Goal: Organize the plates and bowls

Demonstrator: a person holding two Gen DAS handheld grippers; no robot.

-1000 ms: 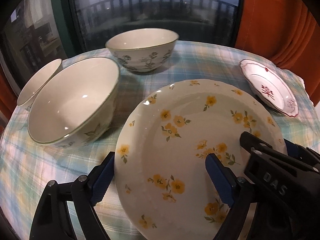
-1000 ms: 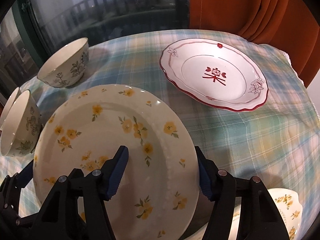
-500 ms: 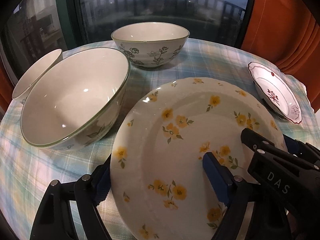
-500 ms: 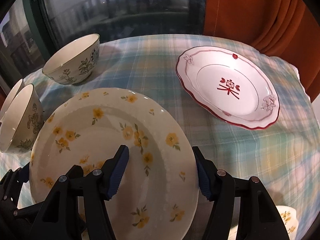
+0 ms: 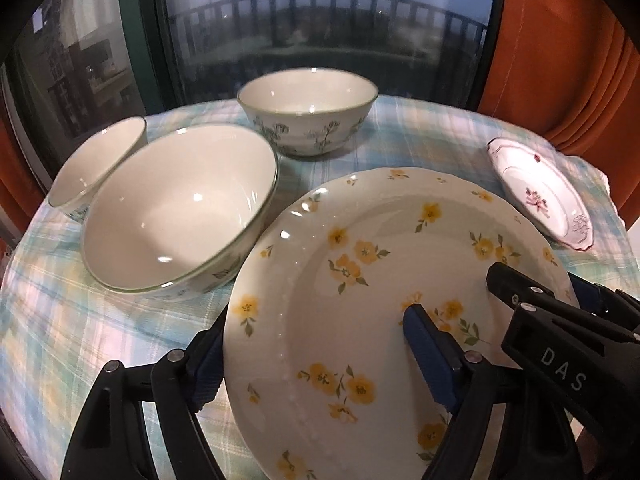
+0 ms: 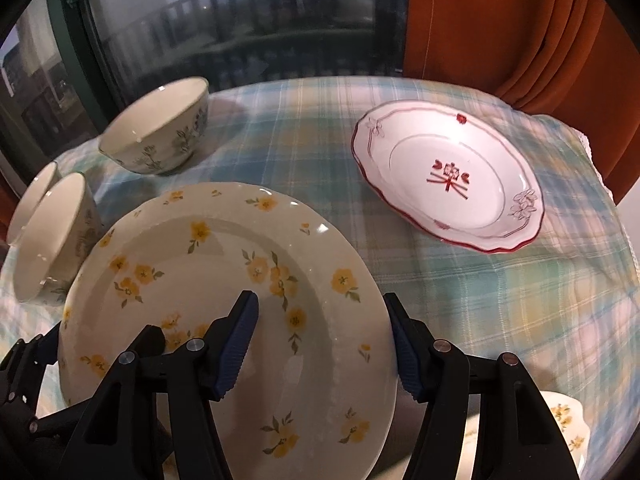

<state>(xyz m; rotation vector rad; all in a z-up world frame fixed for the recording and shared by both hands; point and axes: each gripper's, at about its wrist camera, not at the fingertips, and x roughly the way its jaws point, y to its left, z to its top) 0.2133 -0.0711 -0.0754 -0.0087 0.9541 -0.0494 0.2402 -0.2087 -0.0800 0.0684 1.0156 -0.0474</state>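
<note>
A cream plate with yellow flowers [image 5: 360, 240] [image 6: 200, 280] hangs tilted above the table, gripped from both sides. My left gripper [image 5: 316, 332] straddles its left rim, one finger under the edge and one pad on the face. Its jaws are closing on the plate. My right gripper [image 6: 320, 304] is shut on the right rim, with one pad on the face and one behind the edge. A red-trimmed plate [image 6: 448, 176] [image 5: 540, 196] lies flat at the far right. A large bowl [image 5: 180, 208], a smaller one [image 5: 100, 156] and a far bowl [image 5: 308, 100] stand at the left.
A second yellow-flowered plate [image 6: 564, 412] peeks out at the near right, below the lifted one. The plaid tablecloth [image 6: 500, 300] covers a round table. A dark window [image 5: 320, 20] and an orange curtain [image 6: 500, 20] stand close behind.
The left gripper's jaws have narrowed on the plate, and its left finger is now more hidden behind the rim. The bowls and red plate have shifted slightly in both views.
</note>
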